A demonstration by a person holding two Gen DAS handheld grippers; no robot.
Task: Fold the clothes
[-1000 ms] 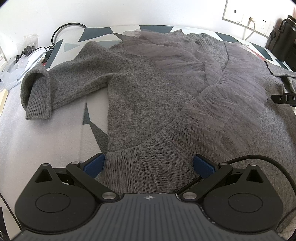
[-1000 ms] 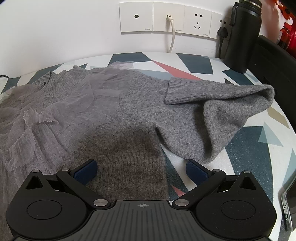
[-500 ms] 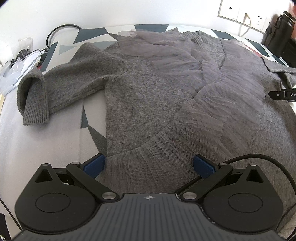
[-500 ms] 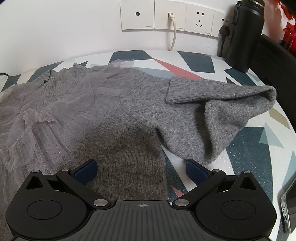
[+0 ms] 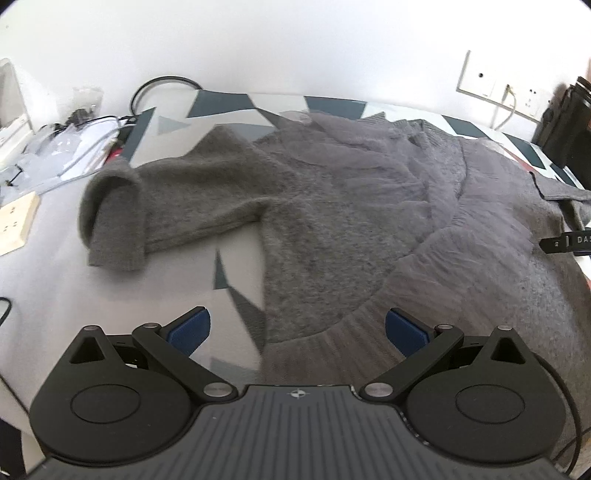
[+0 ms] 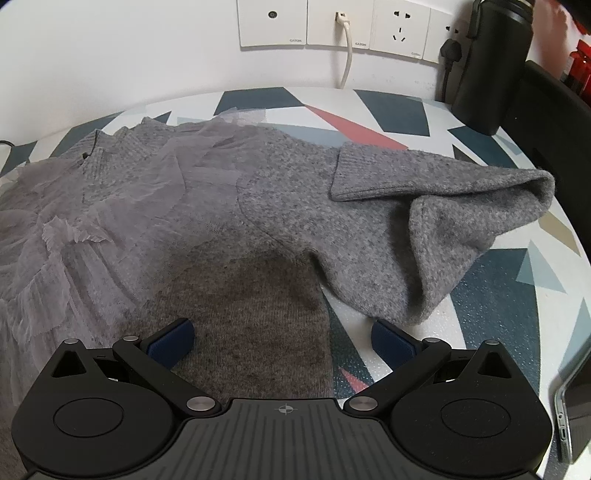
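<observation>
Grey knit sweater (image 6: 280, 206) flat between two wide-spread tongs (image 6: 282, 341).

Home room: patterned tablecloth (image 6: 388, 110), wall sockets (image 6: 332, 22), phone (image 6: 576, 406), black flask (image 6: 491, 62).

Between my left gripper (image 5: 297, 330) and the folded sleeve (image 5: 118, 218) lies bare table (image 5: 55, 288), room to pass. Farther left, cables (image 5: 85, 129) crowd the edge, though blur hides detail. On my right, the phone (image 6: 574, 410) and the black bottle (image 6: 487, 62) hem the sweater's (image 6: 258, 229) side; open tabletop runs between them.
</observation>
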